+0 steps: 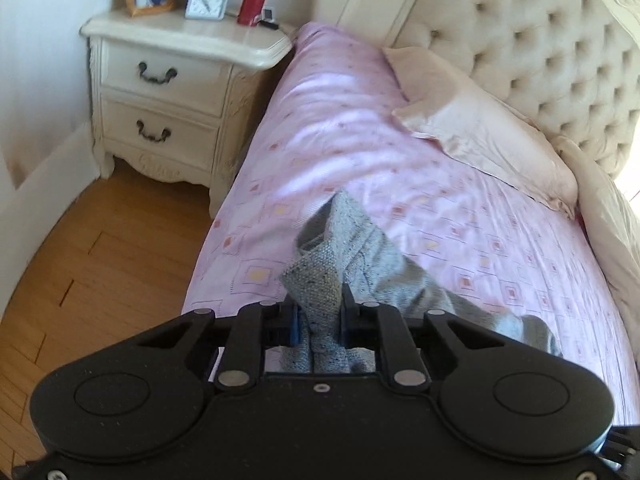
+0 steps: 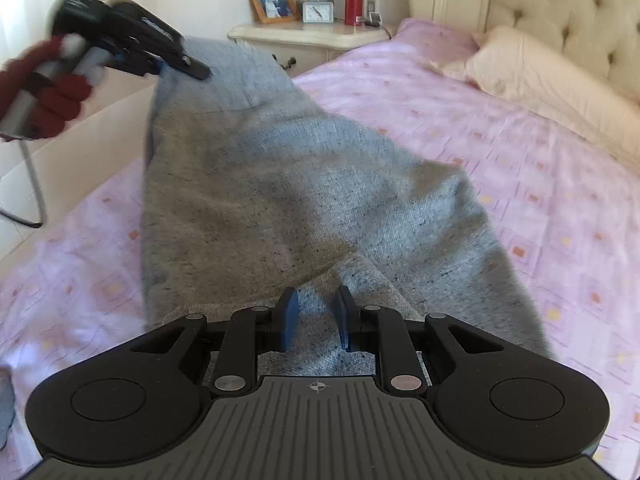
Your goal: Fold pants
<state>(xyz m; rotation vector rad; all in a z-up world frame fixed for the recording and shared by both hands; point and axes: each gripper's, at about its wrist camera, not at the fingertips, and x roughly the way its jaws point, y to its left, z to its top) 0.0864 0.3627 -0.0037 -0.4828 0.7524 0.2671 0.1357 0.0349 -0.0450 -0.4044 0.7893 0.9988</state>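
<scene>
The left tongs (image 2: 188, 67) pinch a bunched edge of the grey speckled knit pants (image 2: 304, 192), lifted above the bed's pink patterned sheet (image 2: 520, 168). Further right, the right tongs (image 2: 316, 316) grip another fold of the same cloth. Both ends look secured and the garment raised; no fold appears laid yet, so the folding is still ahead.

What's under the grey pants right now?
The pink bedsheet lies below the grey pants, which both grippers hold up: left gripper, right gripper. The bed directly beneath the cloth is hidden.
</scene>
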